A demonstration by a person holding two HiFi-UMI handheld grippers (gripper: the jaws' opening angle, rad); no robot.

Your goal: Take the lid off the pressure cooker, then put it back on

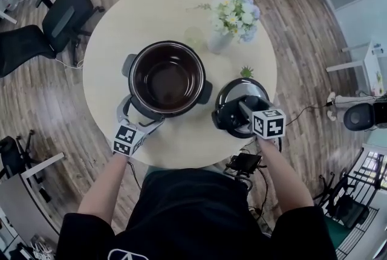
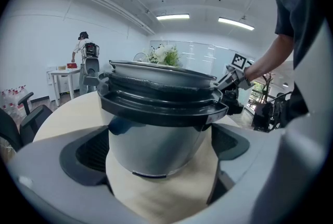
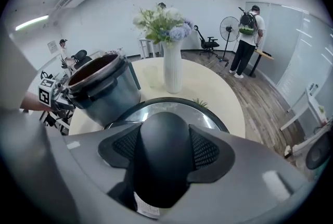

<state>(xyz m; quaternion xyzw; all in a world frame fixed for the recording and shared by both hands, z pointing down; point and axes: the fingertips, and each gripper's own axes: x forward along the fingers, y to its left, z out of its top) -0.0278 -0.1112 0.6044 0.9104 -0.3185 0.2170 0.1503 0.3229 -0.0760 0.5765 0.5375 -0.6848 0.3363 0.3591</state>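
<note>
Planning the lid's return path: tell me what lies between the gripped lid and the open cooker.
Only a narrow strip of bare tabletop separates lid and cooker; the head view shows it.

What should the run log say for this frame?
pot: open | lid: off, right of pot | right gripper: shut on lid | left gripper: open, at pot

Both bare forearms reach away from the torso toward the far side. The left forearm (image 1: 106, 183) runs up to the near-left rim of the worktop (image 1: 181, 150). Its left tool (image 1: 142, 115) points shallowly down and to the far right, marker cube (image 1: 128, 139) on top. The jaws are spread wide and clamp nothing, and the cooker's wall (image 2: 156, 134) stands just ahead of their tips. The right forearm (image 1: 284, 174) comes in from the near right. The right tool (image 1: 234, 112) tips steeply down, its jaws closed on the lid's knob (image 3: 161, 150).
</note>
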